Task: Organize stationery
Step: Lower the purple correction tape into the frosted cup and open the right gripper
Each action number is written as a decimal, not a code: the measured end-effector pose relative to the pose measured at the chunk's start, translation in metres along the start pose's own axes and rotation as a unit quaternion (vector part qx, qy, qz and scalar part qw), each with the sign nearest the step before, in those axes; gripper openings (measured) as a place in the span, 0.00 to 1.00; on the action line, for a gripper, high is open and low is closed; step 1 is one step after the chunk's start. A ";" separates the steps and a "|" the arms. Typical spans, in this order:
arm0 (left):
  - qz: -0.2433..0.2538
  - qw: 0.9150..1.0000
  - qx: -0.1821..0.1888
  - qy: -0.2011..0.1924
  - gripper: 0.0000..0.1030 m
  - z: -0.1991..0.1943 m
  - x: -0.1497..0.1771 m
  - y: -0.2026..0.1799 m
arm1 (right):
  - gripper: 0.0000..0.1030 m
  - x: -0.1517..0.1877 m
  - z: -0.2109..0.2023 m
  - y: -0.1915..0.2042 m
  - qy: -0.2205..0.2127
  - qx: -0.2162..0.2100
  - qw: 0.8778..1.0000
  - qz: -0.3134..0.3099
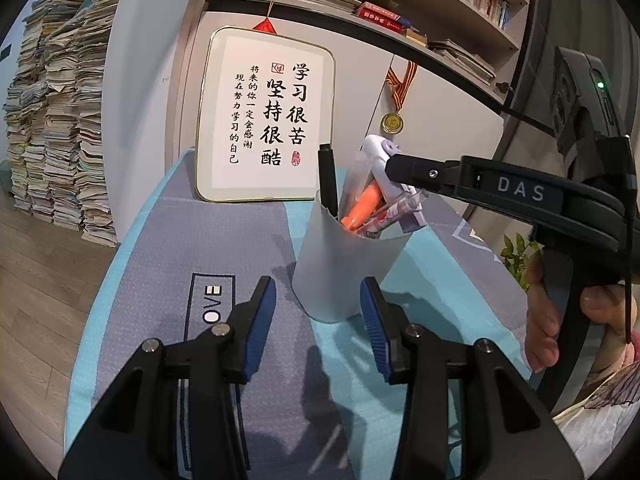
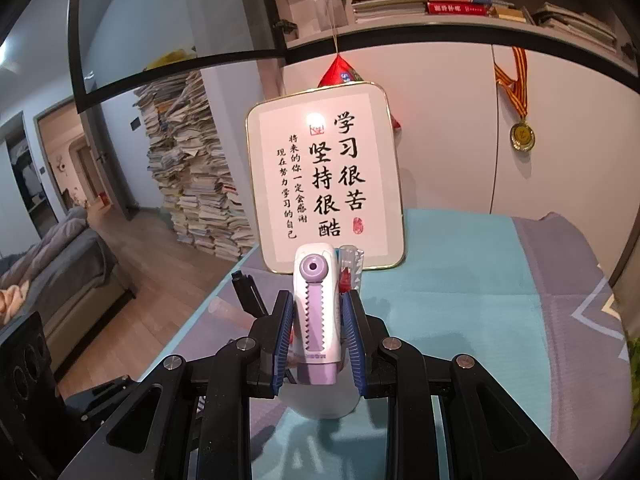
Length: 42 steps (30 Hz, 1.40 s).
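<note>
White and lilac plastic formed the correction tape dispenser (image 2: 318, 312), which stood upright between the right gripper (image 2: 318, 332)'s blue ribbed pads (image 2: 285, 332), pinched on both flanks. It hung over the mouth of a frosted translucent pen cup (image 1: 344, 268), its lower end at or just inside the rim (how deep could not be told). In the cup leaned a black pen (image 1: 327, 178), an orange highlighter (image 1: 362, 208) and a clear-capped marker (image 1: 404, 206), packed close together. The cup stood on a teal and grey mat (image 1: 436, 280) covering the table.

From the left wrist view, the left gripper (image 1: 318, 316) sat low in front of the cup, its fingers parted at a moderate width with nothing in them; the right pad (image 1: 374, 320) was just beside the cup's base, apparently not pressing it. A person's hand (image 1: 560, 312) gripped the right tool's handle.

Behind the cup a gold-rimmed calligraphy board (image 1: 266, 116) leaned against white cabinet doors, and a medal (image 1: 394, 122) hung near it on a striped ribbon.
</note>
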State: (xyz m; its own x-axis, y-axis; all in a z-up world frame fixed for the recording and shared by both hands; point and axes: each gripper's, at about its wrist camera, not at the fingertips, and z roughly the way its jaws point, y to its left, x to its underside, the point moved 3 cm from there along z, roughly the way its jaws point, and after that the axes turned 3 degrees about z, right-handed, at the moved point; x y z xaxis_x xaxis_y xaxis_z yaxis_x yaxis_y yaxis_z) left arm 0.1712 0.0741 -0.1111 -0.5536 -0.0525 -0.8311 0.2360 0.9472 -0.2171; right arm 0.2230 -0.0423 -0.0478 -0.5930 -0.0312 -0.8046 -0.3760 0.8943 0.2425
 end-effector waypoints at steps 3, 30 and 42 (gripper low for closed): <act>0.001 1.000 0.000 0.001 0.41 0.000 0.000 -0.001 | 0.26 0.000 -0.001 0.000 0.000 0.001 1.000 -0.001; -0.002 1.000 0.002 0.008 0.42 0.008 0.001 -0.003 | 0.26 0.015 -0.002 -0.007 0.049 -0.027 0.998 0.011; -0.003 1.000 0.005 0.012 0.43 0.011 0.001 -0.003 | 0.24 0.013 0.007 -0.003 0.056 -0.058 0.997 0.014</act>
State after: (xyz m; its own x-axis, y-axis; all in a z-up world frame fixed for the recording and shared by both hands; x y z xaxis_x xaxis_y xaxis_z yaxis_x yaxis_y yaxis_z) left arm 0.1786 0.0681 -0.1164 -0.5742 -0.0496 -0.8172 0.2403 0.9440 -0.2262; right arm 0.2208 -0.0423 -0.0630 -0.6773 -0.0616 -0.7331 -0.4340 0.8381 0.3306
